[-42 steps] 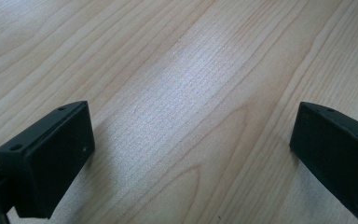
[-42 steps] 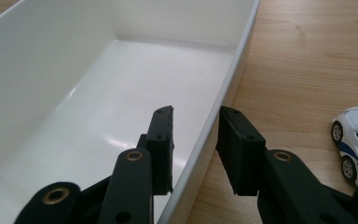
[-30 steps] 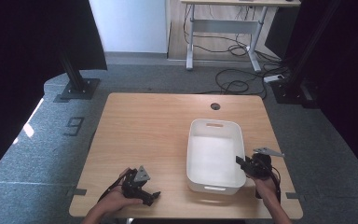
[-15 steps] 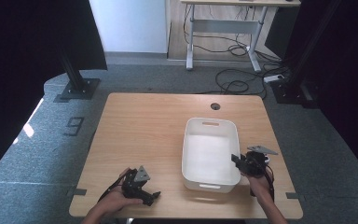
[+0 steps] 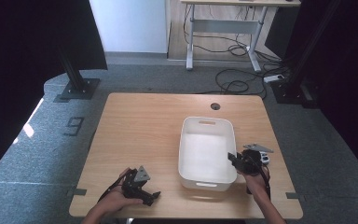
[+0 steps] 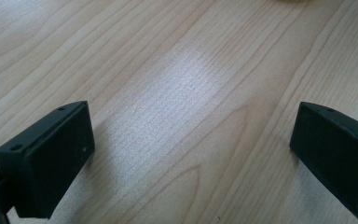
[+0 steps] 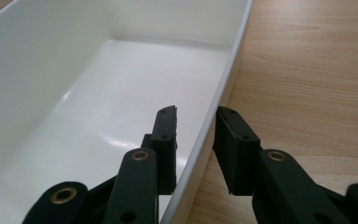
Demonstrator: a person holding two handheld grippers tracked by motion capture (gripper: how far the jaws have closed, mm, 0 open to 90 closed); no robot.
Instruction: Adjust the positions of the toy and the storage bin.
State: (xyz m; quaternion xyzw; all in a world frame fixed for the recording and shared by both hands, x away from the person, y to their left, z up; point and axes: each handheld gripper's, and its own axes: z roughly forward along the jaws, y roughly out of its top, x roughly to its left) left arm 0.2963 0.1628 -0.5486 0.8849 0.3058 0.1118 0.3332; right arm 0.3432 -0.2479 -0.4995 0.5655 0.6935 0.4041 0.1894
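Right gripper (image 7: pixel 193 140) clamped on white tub (image 5: pixel 205 140) rim.
One jaw inside the wall, one outside; left gripper (image 6: pixel 191 154) wide open, empty, over bare table (image 5: pixel 140 126).

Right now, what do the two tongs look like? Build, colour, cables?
Both tongs are black. The left tongs carry a grey three-cornered plate on top; their jaws are blocky, with small screw holes. The right tongs bear a like plate, brass-ringed pivots on the linkage, and a black cable.

White bin (image 5: pixel 206 147), pale wood-grain table (image 5: pixel 144 130) (black jaws)
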